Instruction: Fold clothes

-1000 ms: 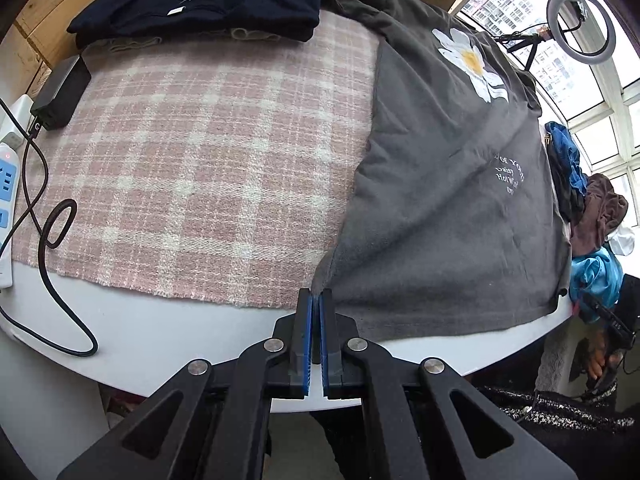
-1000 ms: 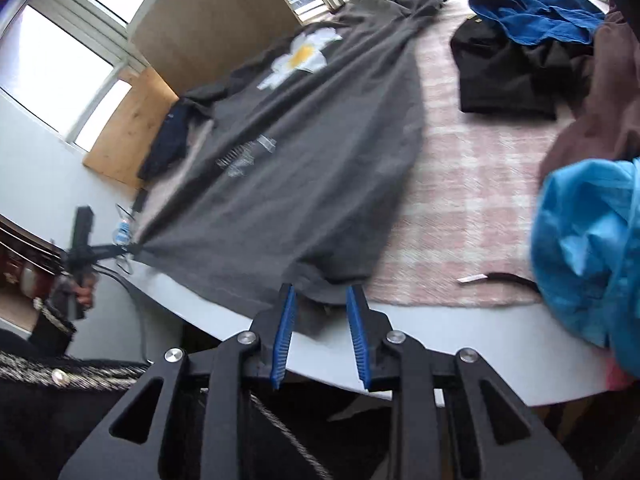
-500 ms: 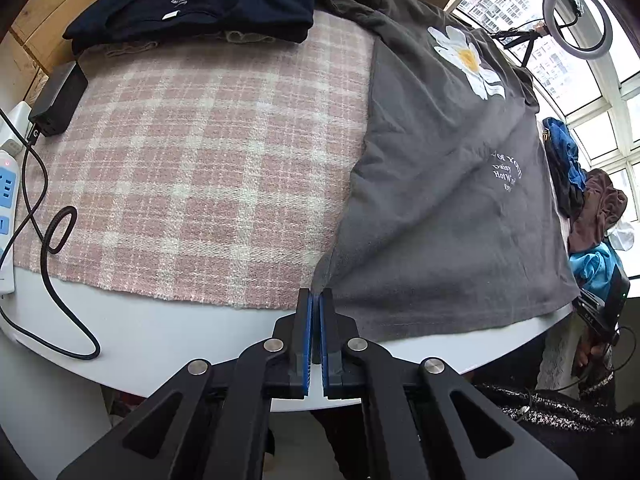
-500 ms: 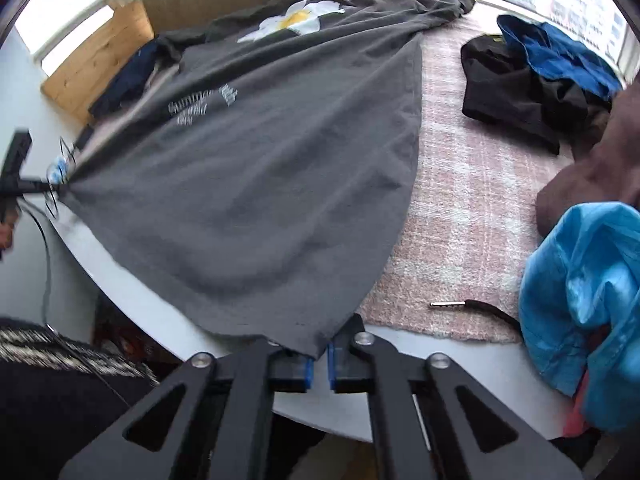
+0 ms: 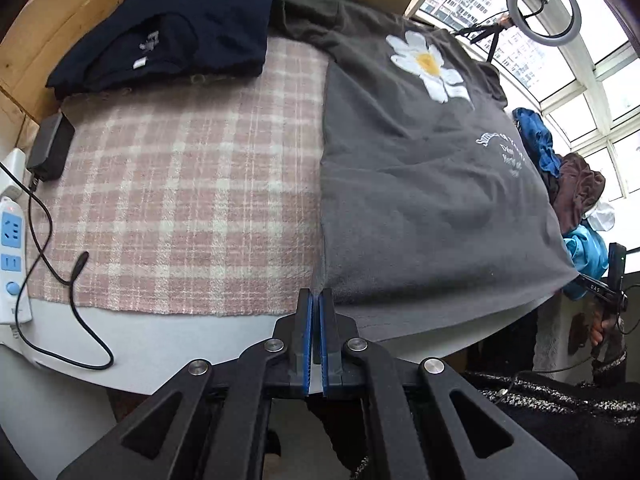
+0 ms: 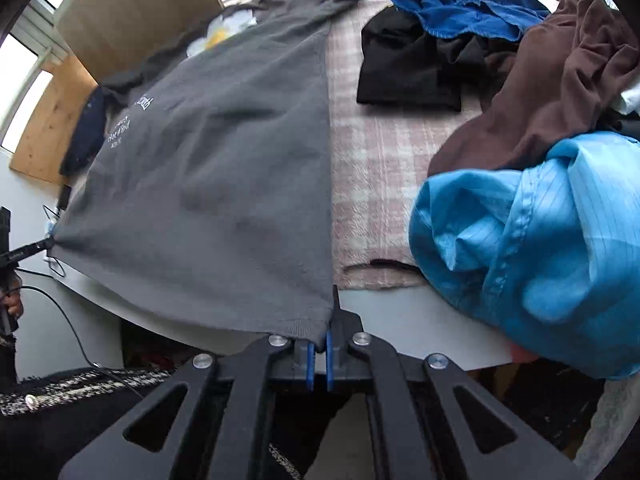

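Observation:
A grey T-shirt (image 5: 420, 200) with a white daisy print lies face up on a pink plaid cloth (image 5: 180, 200), its hem lifted and stretched taut off the table's near edge. My left gripper (image 5: 316, 300) is shut on the shirt's left hem corner. My right gripper (image 6: 320, 344) is shut on the right hem corner of the same shirt (image 6: 224, 184). Each gripper shows small in the other's view, at the far hem corner.
A folded navy garment (image 5: 168, 36) lies at the back left. A power strip (image 5: 12, 248), black adapter (image 5: 50, 148) and cable (image 5: 76, 300) are on the left. A heap of blue (image 6: 528, 236), brown (image 6: 560, 80) and black (image 6: 408, 68) clothes lies on the right. A ring light (image 5: 542, 4) stands by the window.
My right gripper closed on the right hem corner. Both grippers pulled the hem toward me and up, stretching the shirt taut.

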A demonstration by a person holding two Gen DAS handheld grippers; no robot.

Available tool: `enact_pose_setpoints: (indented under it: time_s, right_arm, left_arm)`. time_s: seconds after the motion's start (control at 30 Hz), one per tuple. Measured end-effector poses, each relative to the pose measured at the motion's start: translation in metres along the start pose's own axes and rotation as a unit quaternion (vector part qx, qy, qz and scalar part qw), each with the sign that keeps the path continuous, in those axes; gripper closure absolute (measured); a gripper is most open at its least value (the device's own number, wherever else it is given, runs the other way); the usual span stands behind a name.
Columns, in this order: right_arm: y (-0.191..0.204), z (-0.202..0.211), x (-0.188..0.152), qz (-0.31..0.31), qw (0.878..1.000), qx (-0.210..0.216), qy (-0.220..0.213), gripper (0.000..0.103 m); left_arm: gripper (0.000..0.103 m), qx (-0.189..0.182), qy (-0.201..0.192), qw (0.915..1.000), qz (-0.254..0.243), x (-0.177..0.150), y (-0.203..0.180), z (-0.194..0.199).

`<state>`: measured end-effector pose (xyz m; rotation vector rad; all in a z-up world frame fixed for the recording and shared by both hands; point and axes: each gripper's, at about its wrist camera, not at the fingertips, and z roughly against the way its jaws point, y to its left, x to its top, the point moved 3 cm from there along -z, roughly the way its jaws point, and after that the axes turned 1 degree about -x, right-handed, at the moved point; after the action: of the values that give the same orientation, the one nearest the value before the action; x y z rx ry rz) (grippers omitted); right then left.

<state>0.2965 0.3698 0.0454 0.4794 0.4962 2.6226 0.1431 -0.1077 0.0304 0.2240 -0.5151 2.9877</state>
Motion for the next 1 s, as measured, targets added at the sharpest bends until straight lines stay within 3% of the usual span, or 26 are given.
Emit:
enact_pose_setpoints:
  time_s: [0.03, 0.13, 0.17, 0.3, 0.33, 0.43, 0.63, 1.0]
  right_arm:
    - [0.001, -0.004, -0.001, 0.002, 1.000, -0.001, 0.010, 0.100]
    - [0.014, 0.036, 0.010, 0.018, 0.999, 0.022, -0.034, 0.100]
    - [0.011, 0.036, 0.010, 0.023, 0.999, 0.010, -0.032, 0.100]
    - [-0.035, -0.040, -0.018, -0.004, 0.993, -0.065, 0.100, 0.100]
    - [-0.038, -0.052, -0.024, 0.002, 0.991, -0.071, 0.115, 0.100]
    - [-0.033, -0.058, -0.022, 0.004, 0.991, -0.049, 0.121, 0.100]
    - [-0.031, -0.063, -0.024, 0.074, 0.981, -0.102, 0.148, 0.099]
    - [-0.029, -0.014, 0.012, 0.056, 0.993, -0.045, 0.091, 0.099]
  left_arm:
    - [0.101, -0.001, 0.002, 1.0000, 0.006, -0.002, 0.000, 0.000]
    - [0.101, -0.017, -0.027, 0.9995, 0.000, -0.002, -0.012, 0.020]
    - [0.100, -0.014, -0.034, 0.9993, -0.005, -0.002, -0.015, 0.025]
    - [0.100, 0.002, 0.026, 0.9996, 0.009, -0.014, -0.002, -0.021]
    - [0.100, 0.007, 0.038, 0.9992, 0.013, -0.018, 0.001, -0.033]
    - [0.101, 0.013, 0.050, 0.9985, 0.019, -0.023, 0.004, -0.050]
    - [0.099, 0.011, 0.053, 0.9984, 0.019, -0.023, 0.005, -0.051]
    - [0.098, 0.001, 0.038, 0.9991, 0.021, -0.015, -0.006, -0.041]
